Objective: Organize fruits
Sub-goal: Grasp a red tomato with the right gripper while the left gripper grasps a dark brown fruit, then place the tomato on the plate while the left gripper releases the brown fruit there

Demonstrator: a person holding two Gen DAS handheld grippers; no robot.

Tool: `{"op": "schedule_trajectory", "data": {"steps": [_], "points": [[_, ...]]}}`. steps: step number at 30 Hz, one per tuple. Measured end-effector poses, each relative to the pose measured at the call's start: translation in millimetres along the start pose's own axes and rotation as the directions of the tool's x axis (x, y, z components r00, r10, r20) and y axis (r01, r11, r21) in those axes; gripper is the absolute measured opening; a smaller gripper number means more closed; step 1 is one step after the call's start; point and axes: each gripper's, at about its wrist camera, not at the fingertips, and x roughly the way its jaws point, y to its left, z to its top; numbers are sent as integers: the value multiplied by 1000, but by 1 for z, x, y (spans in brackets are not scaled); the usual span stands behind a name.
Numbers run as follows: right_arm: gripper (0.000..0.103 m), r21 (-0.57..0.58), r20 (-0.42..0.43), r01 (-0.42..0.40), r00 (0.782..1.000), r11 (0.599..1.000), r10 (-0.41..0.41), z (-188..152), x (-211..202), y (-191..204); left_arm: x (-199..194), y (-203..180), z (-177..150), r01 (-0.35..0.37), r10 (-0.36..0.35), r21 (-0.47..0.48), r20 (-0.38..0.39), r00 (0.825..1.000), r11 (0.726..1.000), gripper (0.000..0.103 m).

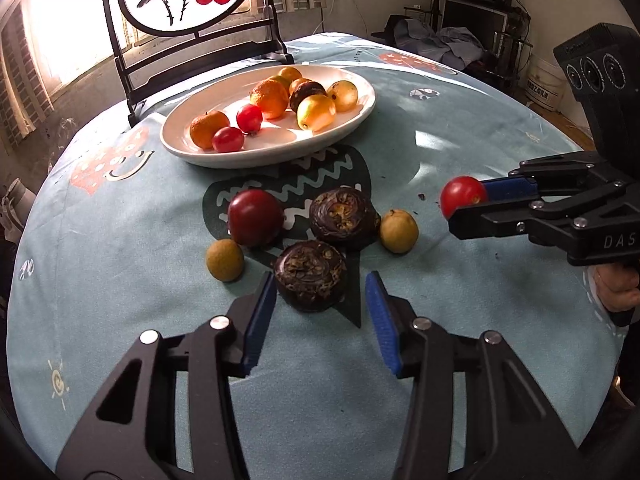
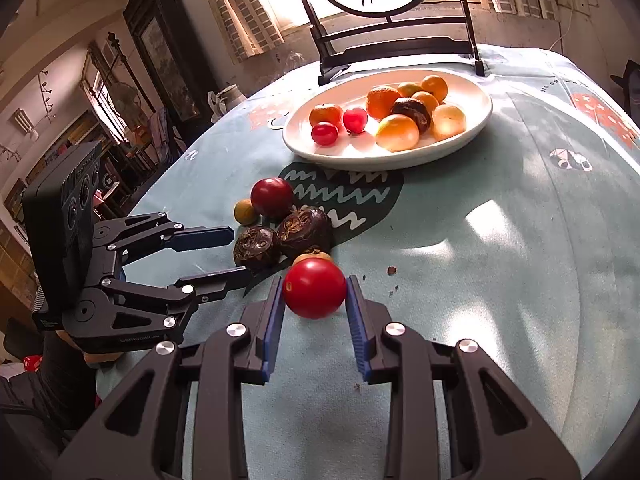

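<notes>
Fingers (image 2: 275,312) of the right gripper (image 2: 314,300) clamped on a red tomato (image 2: 314,294), low centre of the right view, lifted clear of the cloth, probably for carrying to the plate. Same grip seen from the left view at mid right, tomato (image 1: 462,196) pinched at the tips.

Left gripper (image 1: 320,300) at the bottom of its own view, blue pads (image 1: 260,320) apart and straddling the near dark fruit (image 1: 311,276), not yet pressing on it; no contact to be seen on either side. Angled down at it, apparently to take it next.

Just beyond, loose on the tablecloth (image 1: 120,280): a second dark fruit (image 1: 345,218) touching or nearly touching the first, a dark red plum (image 1: 255,217) to its left, a small yellow fruit (image 1: 225,260) lower left, another yellow one (image 1: 399,231) to the right. All bunched at frame centre, still waiting to be sorted.

Farther up, a white plate (image 1: 200,152) in the upper middle, already loaded: oranges (image 1: 270,98) toward the back, two small red tomatoes (image 1: 228,139) at the front left, a dark fruit and yellow ones on the right. Gathered there as the collecting spot, by the look of it.

Behind the plate, a dark chair (image 1: 132,72) with a round painted panel against the bright window.
</notes>
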Motion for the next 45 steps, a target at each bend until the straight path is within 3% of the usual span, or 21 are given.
{"op": "schedule_trajectory", "data": {"steps": [14, 25, 32, 40, 45], "points": [[31, -5, 3, 9, 1000, 1000, -9, 0, 0, 1, 22, 4, 8, -30, 28, -32, -69, 997, 999, 47], [31, -4, -3, 5, 1000, 1000, -5, 0, 2, 0, 20, 4, 7, -25, 22, -42, -65, 998, 999, 44], [31, -1, -8, -7, 1000, 1000, 7, 0, 3, 0, 8, -6, 2, -12, 11, -25, -28, 1000, 1000, 44], [31, -5, -20, -76, 997, 997, 76, 4, 8, 7, -20, 9, 7, 69, -67, -68, 33, 997, 995, 44], [31, -14, 98, -36, 995, 999, 37, 36, 0, 5, -24, 43, 43, -1, 7, -106, 58, 998, 994, 44]]}}
